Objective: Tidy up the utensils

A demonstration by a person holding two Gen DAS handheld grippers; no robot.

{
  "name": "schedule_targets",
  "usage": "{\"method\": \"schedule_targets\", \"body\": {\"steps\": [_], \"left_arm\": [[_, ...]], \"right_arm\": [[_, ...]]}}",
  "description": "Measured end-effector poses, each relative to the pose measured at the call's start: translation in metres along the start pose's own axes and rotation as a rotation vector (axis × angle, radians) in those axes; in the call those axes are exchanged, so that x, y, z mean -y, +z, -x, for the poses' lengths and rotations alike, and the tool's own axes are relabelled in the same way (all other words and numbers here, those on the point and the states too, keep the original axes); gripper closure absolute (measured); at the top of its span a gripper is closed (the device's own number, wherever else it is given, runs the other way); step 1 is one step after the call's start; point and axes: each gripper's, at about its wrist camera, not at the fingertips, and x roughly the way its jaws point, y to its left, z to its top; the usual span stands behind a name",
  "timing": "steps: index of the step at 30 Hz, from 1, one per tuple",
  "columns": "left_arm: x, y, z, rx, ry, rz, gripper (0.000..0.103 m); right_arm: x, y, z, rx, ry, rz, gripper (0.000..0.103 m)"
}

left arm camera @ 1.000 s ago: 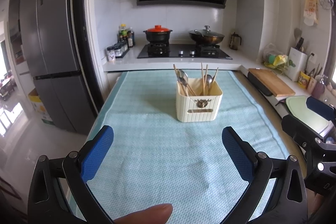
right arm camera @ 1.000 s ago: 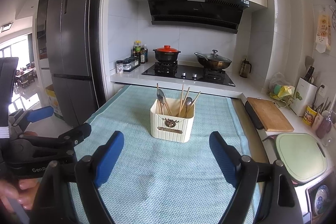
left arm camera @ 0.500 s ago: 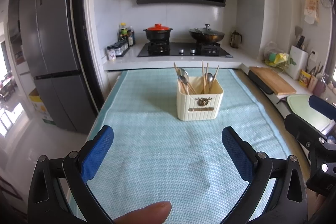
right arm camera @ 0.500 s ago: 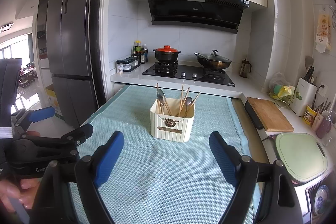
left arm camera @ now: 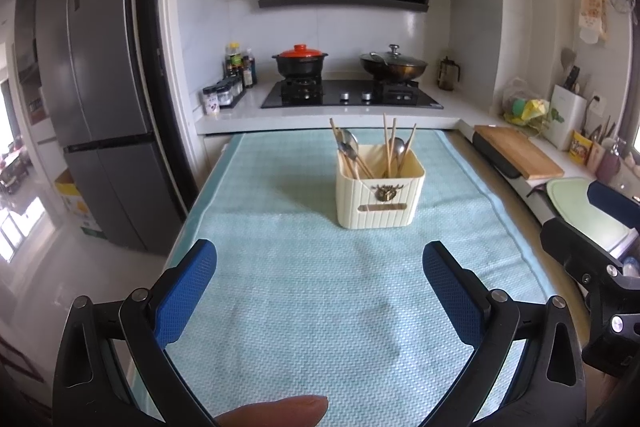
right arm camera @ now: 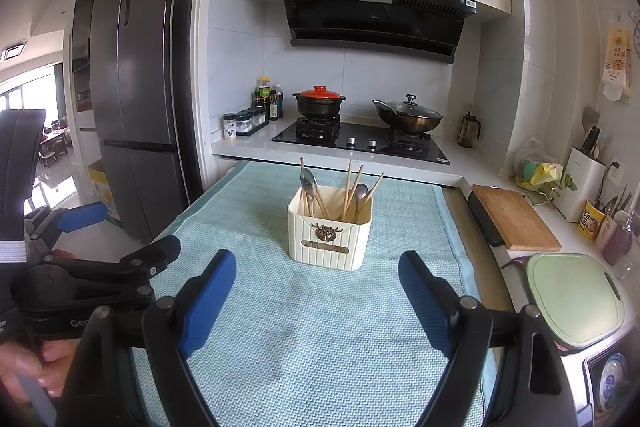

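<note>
1. Left wrist view: left gripper point(left arm camera: 319, 267), jaws spread wide, nothing between them, above the pale blue cloth point(left arm camera: 304, 307). Cream utensil holder point(left arm camera: 379, 195) upright on the cloth's far half, well apart from the fingers, containing wooden chopsticks point(left arm camera: 387, 149) and metal spoons point(left arm camera: 349, 143). Right gripper point(left arm camera: 592, 247) in view at the right edge.
2. Right wrist view: right gripper point(right arm camera: 318, 279), jaws likewise spread, empty. Utensil holder point(right arm camera: 330, 233) directly ahead on the cloth point(right arm camera: 320, 339), chopsticks point(right arm camera: 349, 187) and spoons point(right arm camera: 309, 183) standing inside. Left gripper point(right arm camera: 116, 239) at the left edge. Wooden cutting board point(right arm camera: 516, 217) on the counter to the right.
</note>
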Motion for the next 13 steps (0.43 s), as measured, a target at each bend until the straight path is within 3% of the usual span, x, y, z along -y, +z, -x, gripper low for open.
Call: {"method": "schedule_targets", "body": {"steps": [13], "left_arm": [[0.0009, -0.0007, -0.0003, 0.008, 0.014, 0.003, 0.0]], "right_arm": [[0.0044, -0.0035, 0.0007, -0.005, 0.002, -0.004, 0.018]]}}
